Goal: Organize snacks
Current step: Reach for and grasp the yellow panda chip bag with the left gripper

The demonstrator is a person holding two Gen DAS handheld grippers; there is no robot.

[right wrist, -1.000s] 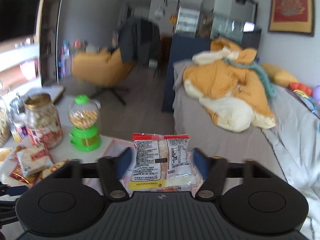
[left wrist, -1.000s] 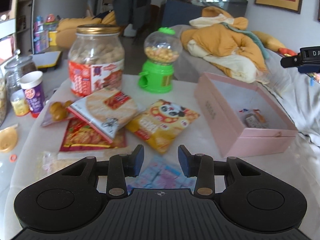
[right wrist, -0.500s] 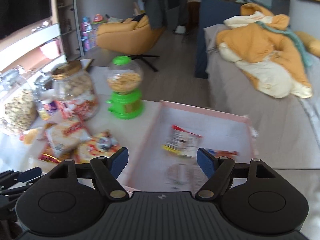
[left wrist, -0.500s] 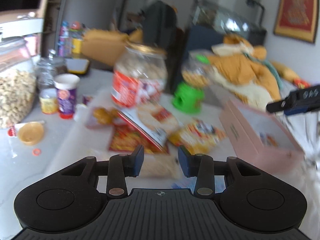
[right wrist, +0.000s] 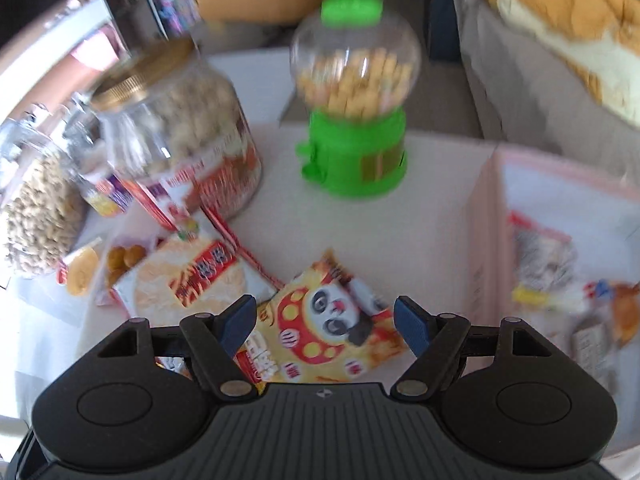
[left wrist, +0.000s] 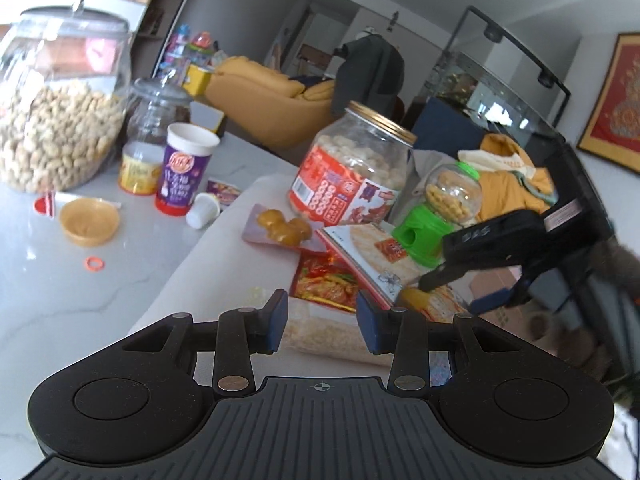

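White table [left wrist: 100,300] fills the left and lower middle of the left wrist view, crowded with snacks. Pink box [right wrist: 486,240] sits at right edge of the right wrist view, a few packets blurred inside. Big glass peanut jar [left wrist: 52,120] upper left. Gold-lid jar [left wrist: 356,172] centre, green candy dispenser [right wrist: 354,120] just right of it. Rice cracker pack [right wrist: 188,276] lies lower left of the right wrist view, overlapping a red packet [left wrist: 324,284]. Panda snack bag [right wrist: 328,320] lies flat beside it at bottom centre. Right gripper [right wrist: 325,320] hangs over the panda bag, jaws spread wide, nothing grasped. Left gripper [left wrist: 322,326] partly parted, empty, a pale clear packet [left wrist: 320,332] under its fingers. Purple cup [left wrist: 186,168] left of centre.
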